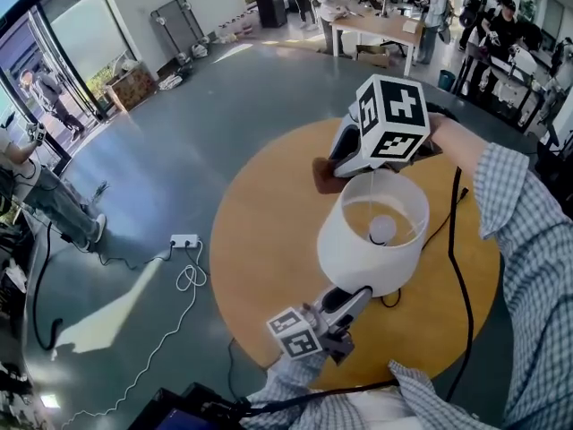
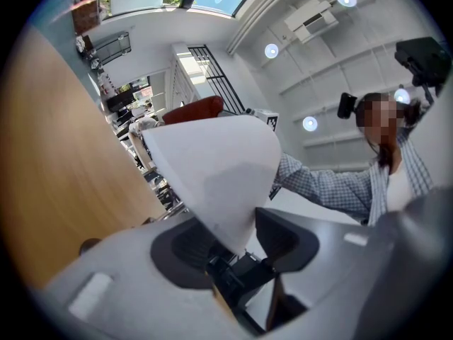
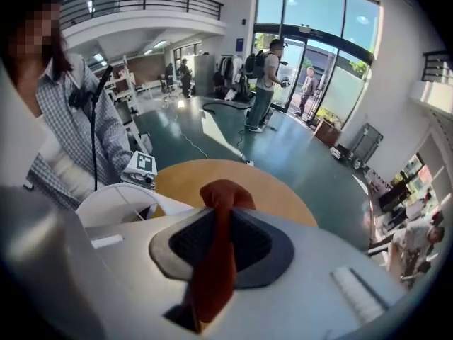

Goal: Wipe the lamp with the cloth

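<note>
A lamp with a white shade [image 1: 358, 256] stands on the round wooden table [image 1: 269, 240]; its bulb [image 1: 382, 229] shows through the open top. My left gripper [image 1: 345, 307] reaches in from the near side under the shade and is shut on the lamp's lower end. In the left gripper view the shade [image 2: 219, 168] narrows down between the pads. My right gripper [image 1: 337, 167] is at the shade's far rim, shut on a rust-red cloth [image 1: 324, 179]. In the right gripper view the cloth [image 3: 216, 261] hangs between the jaws and bunches past the tips, with the shade [image 3: 117, 202] to the left.
A black cable [image 1: 452, 267] runs across the table's right side to the lamp. On the floor to the left lie a white power strip [image 1: 183, 240] and its looped cord. People and work tables are far off at the back.
</note>
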Demonstrator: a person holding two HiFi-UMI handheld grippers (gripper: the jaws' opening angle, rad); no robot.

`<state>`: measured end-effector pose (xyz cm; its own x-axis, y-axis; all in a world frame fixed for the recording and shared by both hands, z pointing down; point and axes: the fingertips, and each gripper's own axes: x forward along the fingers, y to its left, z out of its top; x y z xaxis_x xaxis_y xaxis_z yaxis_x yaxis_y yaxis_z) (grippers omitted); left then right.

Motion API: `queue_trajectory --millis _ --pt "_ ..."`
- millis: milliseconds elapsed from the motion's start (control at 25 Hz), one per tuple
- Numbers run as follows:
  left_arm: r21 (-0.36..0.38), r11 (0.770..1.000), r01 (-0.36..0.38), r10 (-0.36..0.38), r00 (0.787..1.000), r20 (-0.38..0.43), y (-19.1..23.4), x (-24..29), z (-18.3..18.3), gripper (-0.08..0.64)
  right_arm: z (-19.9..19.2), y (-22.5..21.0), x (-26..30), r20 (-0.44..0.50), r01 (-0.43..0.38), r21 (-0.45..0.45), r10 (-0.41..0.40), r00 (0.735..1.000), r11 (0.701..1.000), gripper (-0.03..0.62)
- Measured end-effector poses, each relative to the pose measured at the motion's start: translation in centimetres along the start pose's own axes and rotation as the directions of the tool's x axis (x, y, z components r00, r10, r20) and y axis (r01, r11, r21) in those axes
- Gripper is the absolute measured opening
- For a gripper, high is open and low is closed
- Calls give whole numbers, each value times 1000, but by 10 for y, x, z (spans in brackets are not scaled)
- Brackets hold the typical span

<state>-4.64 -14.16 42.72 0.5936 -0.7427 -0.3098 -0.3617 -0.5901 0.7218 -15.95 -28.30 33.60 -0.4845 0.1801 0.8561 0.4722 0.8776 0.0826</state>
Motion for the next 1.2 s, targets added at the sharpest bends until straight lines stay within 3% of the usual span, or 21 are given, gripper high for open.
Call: queue_trajectory --millis 200,440,760,840,960,1040,1080,1200 --pt "-5 1000 0 0 1000 -10 5 -6 4 184 32 18 19 -73 6 -205 -21 997 979 69" --pt "-3 1000 0 0 1000 -13 7 -1 6 184 56 59 27 -146 -18 -426 -49 988 905 69" --pt "-1 1000 3 -3 1000 -26 8 -1 5 184 58 119 29 -117 44 -676 -166 979 736 69" --pt "-3 1000 5 -6 1000 -31 9 -3 5 184 54 132 30 -100 73 -733 -213 972 677 69" --pt "-2 1000 12 -12 999 -39 9 -6 6 183 48 150 26 -53 129 -818 -296 954 561 69" --pt "-1 1000 14 -14 999 -45 9 -5 9 181 46 159 18 -18 165 -840 -330 944 517 69" --pt "-2 1000 13 -13 999 -47 9 -4 10 180 45 164 14 -4 181 -838 -338 941 514 69" --pt "-4 1000 10 -10 999 -50 9 -2 10 179 31 180 6 7 201 -814 -337 941 545 69"
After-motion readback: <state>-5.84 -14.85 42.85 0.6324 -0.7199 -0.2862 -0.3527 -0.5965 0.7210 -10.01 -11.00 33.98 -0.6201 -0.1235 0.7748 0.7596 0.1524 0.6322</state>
